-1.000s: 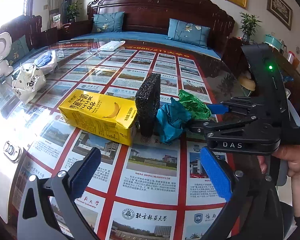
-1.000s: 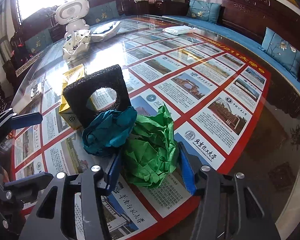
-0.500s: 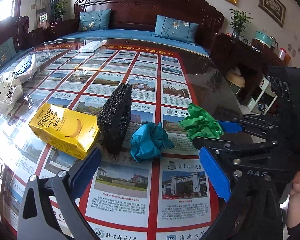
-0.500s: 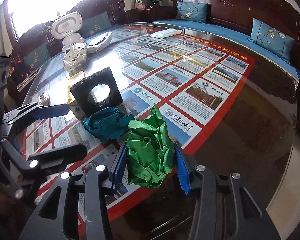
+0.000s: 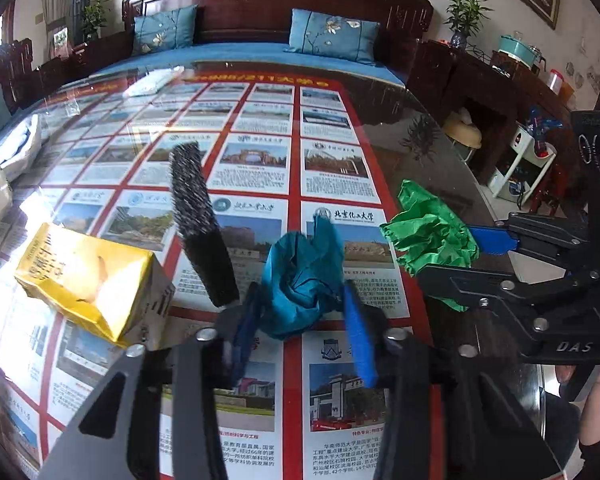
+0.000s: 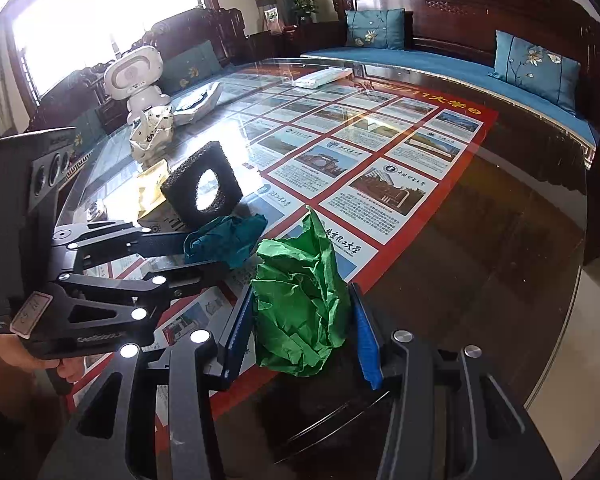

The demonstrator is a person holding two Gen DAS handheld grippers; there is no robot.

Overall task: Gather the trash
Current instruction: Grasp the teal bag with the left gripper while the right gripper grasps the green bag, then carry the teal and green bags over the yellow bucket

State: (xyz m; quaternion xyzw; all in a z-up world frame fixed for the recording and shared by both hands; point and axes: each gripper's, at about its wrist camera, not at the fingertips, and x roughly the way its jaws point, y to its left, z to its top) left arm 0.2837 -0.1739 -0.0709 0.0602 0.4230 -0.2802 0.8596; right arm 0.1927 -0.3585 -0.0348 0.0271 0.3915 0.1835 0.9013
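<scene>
- Pinching two wads at once: your left claw (image 5: pixel 300 322) has its blue pads on either side of the teal paper wad (image 5: pixel 302 280), and your right claw (image 6: pixel 304 330) has the green paper wad (image 6: pixel 300 304) squeezed between its pads.
- Teal wad sits low on the glass tabletop (image 5: pixel 420 152), between the black foam block (image 5: pixel 202 224) and the green wad. The left wrist frame is motion-blurred, so you cannot be sure the left pads are fully seated; they look in contact on both sides.
- Green wad appears clear of the tabletop near its right-hand edge; contact underneath is hidden.
- Confirm the left grip before lifting: crumpled paper compresses, so close until the wad stops yielding, then hold that pressure.
- Lift the left claw straight up. The foam block stands on edge just beside the left pad, leaning towards the yellow carton (image 5: pixel 88 276); a sideways pull would likely topple it.
- Keep the two claws apart as you rise. They are near each other here, and the right claw's linkage sits just beside the teal wad's outer side.
- Hold the right grip steady; loose folds stick out above the pads, and only the core is clamped.
- No bin shows in either view, so settle the drop point before travelling.
- Foam block and carton remain uncollected.
</scene>
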